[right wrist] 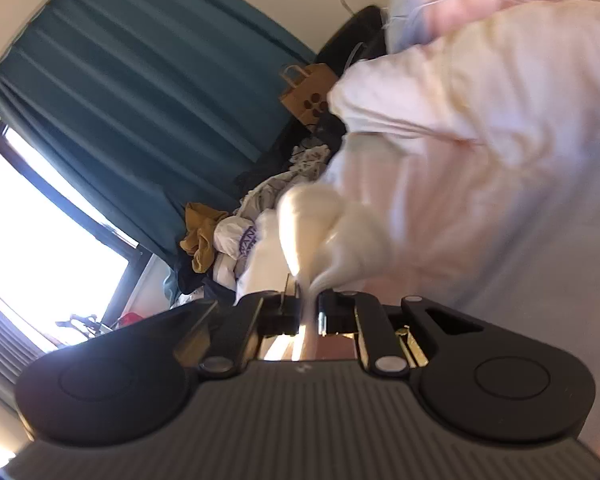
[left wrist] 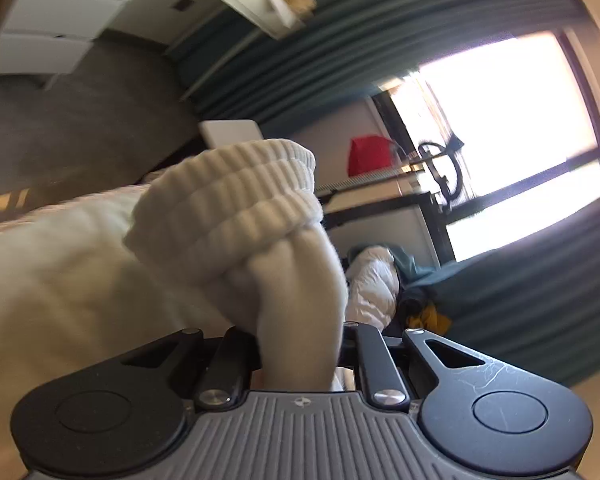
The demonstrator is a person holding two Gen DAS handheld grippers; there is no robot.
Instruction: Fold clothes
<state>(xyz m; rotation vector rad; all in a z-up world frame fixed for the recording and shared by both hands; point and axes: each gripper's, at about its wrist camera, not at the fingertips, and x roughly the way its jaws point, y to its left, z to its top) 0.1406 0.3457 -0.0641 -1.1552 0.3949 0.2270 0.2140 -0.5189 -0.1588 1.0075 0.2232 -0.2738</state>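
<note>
A cream-white garment with a ribbed cuff (left wrist: pixel 236 196) fills the left wrist view. My left gripper (left wrist: pixel 298 344) is shut on a bunch of this cloth just below the cuff, and the cloth hides the fingertips. The same pale garment (right wrist: pixel 480 140) spreads across the right of the right wrist view. My right gripper (right wrist: pixel 308 300) is shut on a gathered fold of it. Both views are tilted and the garment hangs in the air between the grippers.
A pile of other clothes (right wrist: pixel 236 232), with a mustard piece and white pieces, lies against teal curtains (right wrist: pixel 140 80). A brown paper bag (right wrist: pixel 306 92) stands behind it. A bright window (left wrist: pixel 500 128), a red bag (left wrist: pixel 370 154) and white drawers (left wrist: pixel 56 20) are also in view.
</note>
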